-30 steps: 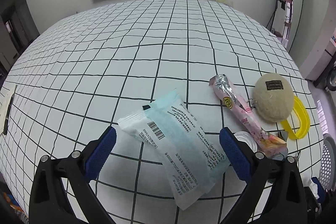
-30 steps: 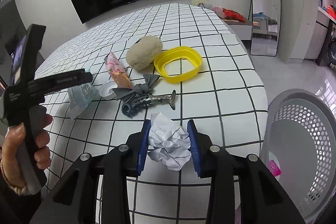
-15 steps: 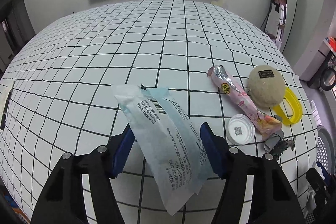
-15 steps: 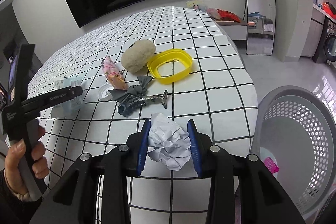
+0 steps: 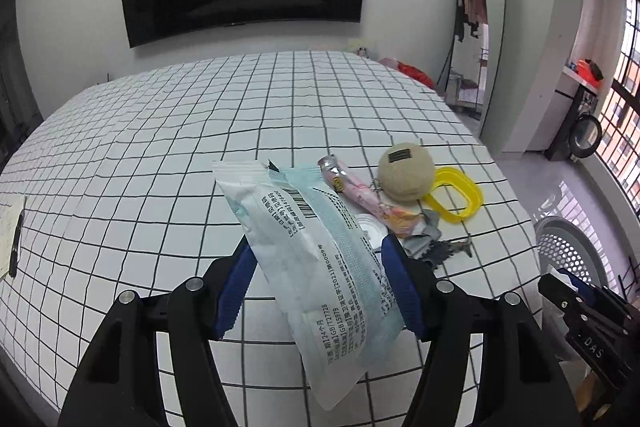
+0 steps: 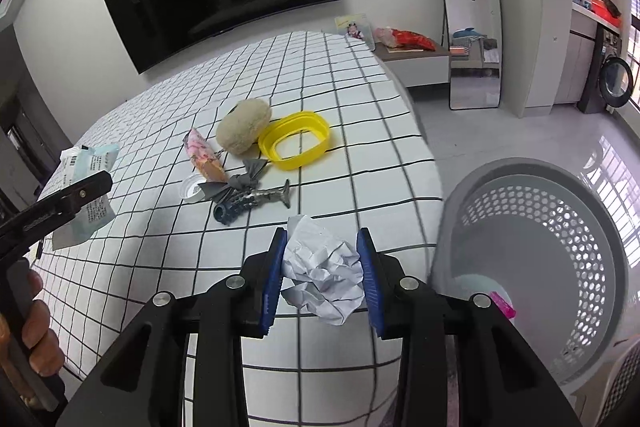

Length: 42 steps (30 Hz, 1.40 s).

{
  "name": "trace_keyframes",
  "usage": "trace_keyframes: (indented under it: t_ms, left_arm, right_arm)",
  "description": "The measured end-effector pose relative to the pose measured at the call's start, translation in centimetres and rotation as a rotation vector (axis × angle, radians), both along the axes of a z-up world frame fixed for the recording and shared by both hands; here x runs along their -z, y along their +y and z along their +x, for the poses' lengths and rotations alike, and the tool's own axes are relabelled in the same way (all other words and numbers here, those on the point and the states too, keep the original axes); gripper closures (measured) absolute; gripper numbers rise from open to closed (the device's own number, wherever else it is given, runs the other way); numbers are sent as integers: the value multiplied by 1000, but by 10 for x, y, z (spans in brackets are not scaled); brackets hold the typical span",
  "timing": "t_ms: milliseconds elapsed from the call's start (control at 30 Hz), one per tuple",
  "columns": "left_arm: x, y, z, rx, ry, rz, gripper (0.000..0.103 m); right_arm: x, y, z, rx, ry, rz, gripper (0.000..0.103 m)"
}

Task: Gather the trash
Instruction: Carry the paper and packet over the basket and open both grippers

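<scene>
Your left tongs [image 5: 316, 283] are clenched on a pale blue-and-white plastic packet [image 5: 320, 259]; the blue pads press its two long sides and it hangs tilted above the cloth, clear of the surface. The jaws have just been closing, with the packet between them. Your right tongs [image 6: 322, 275] grip a crumpled ball of white paper [image 6: 324, 277], creased and angular, pinched from both sides and carried off the surface.

The table [image 5: 160, 163] wears a white cloth with a black grid. Its near right edge curves away just beside the right tongs, and beyond that edge a round grey basket [image 6: 560, 223] with perforated walls stands on glossy pale floor; something small and pink [image 6: 502, 305] lies inside. The cloth to the left and far side of the left tongs lies wide and bare up to the wall.

The remaining things cluster toward the right edge: a fuzzy beige round pouch [image 5: 406, 173], touching a yellow oval plastic ring [image 5: 456, 195]; a crinkly pink foil wrapper [image 5: 360, 193] lying just left of the pouch; a small white round lid [image 6: 193, 187]; a grey bow [image 6: 240, 179] and a dark toothed hair clip [image 6: 248, 205] nearest the paper, all well apart from the basket.
</scene>
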<state>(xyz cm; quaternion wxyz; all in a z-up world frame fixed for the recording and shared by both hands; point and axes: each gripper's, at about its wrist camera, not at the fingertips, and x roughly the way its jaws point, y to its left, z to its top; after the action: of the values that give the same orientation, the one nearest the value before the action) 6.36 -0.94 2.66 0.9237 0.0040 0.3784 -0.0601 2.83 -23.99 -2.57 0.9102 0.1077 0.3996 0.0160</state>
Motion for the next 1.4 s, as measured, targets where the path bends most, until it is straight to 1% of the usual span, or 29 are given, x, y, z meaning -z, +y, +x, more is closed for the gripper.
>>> trace_keyframes:
  t_ms: [100, 300, 433, 567, 800, 900, 1100, 1267, 1400]
  left_arm:
    - [-5, -16, -8, 55, -31, 8, 41]
    - [-8, -50, -4, 176, -25, 14, 41]
    - [-10, -72, -9, 243, -35, -4, 41]
    - [-7, -100, -16, 314, -30, -3, 41]
    - [-4, -145, -23, 409, -34, 8, 41]
    - [1, -165, -27, 447, -38, 20, 41]
    - [19, -211, -36, 538, 2, 39, 41]
    - [36, -242, -40, 603, 37, 35, 41]
    - [47, -266, -42, 649, 51, 53, 41]
  right_arm:
    - [0, -12, -6, 35, 2, -6, 68]
    - [0, -46, -19, 136, -1, -3, 68]
    - [-2, -66, -33, 197, -17, 12, 68]
    - [-1, -82, -48, 227, -15, 15, 68]
    - [1, -112, -69, 288, -25, 17, 68]
    - [6, -126, -78, 314, -30, 28, 68]
    - [23, -158, -92, 369, -10, 48, 68]
    - [37, -180, -99, 409, 2, 59, 68]
    - [43, -194, -104, 429, 6, 71, 68]
